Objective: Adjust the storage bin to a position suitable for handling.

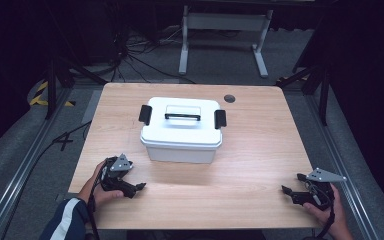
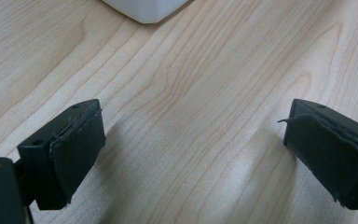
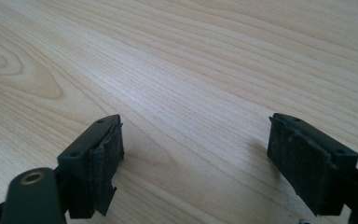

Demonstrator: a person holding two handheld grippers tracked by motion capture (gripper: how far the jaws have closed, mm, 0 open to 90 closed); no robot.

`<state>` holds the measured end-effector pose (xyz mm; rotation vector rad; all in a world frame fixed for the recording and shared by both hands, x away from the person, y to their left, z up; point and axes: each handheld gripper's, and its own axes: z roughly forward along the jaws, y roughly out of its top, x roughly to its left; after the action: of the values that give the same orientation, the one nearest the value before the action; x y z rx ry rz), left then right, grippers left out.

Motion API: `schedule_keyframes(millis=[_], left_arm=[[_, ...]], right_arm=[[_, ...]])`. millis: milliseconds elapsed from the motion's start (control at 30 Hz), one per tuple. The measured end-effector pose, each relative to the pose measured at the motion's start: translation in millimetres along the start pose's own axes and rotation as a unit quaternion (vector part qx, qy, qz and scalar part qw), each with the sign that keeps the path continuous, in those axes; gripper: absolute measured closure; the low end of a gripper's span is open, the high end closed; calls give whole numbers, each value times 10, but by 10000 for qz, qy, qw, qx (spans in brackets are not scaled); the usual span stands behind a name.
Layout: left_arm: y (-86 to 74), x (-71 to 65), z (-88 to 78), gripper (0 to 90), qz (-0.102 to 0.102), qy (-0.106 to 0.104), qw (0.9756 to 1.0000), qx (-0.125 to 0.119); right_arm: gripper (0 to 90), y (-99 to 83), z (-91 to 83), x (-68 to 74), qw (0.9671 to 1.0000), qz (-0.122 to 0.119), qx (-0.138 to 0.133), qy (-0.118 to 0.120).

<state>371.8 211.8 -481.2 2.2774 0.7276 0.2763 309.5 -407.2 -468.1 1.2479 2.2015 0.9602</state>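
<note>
Claws (image 1: 141,186) (image 1: 291,183) gape empty near white box (image 1: 182,130).

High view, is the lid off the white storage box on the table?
No, the lid sits closed on the white storage box, with its black handle flat on top and a black latch at each end.

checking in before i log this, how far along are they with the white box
Nothing looks done yet: the white storage box sits on the table with its lid on and both black side latches seemingly closed. In hand: nothing. The left gripper and right gripper rest open near the table's front edge, apart from the box. Reaching for and handling the box is all left.
</note>
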Motion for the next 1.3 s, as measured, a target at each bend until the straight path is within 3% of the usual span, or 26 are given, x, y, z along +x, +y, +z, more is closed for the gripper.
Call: schedule_keyframes(millis=[567,800,933,1100,1133,1300], left_arm=[[-10,24,-5,52,75,-42,10000,-25],[-20,37,-11,51,121,-96,9999,-19],[-22,38,-12,51,117,-86,9999,-32],[-21,38,-12,51,115,-89,9999,-31],[-21,39,-12,51,116,-90,9999,-31],[-22,39,-11,50,115,-94,9999,-39]], right_arm=[[185,19,11,-7,10000,-52,26,74],[191,52,30,-48,9992,-292,76,269],[191,126,23,-39,9980,-417,383,267],[216,207,16,-57,9940,-652,766,423],[258,227,17,-63,9933,-680,808,462],[293,397,-27,-72,9929,-812,728,469]])
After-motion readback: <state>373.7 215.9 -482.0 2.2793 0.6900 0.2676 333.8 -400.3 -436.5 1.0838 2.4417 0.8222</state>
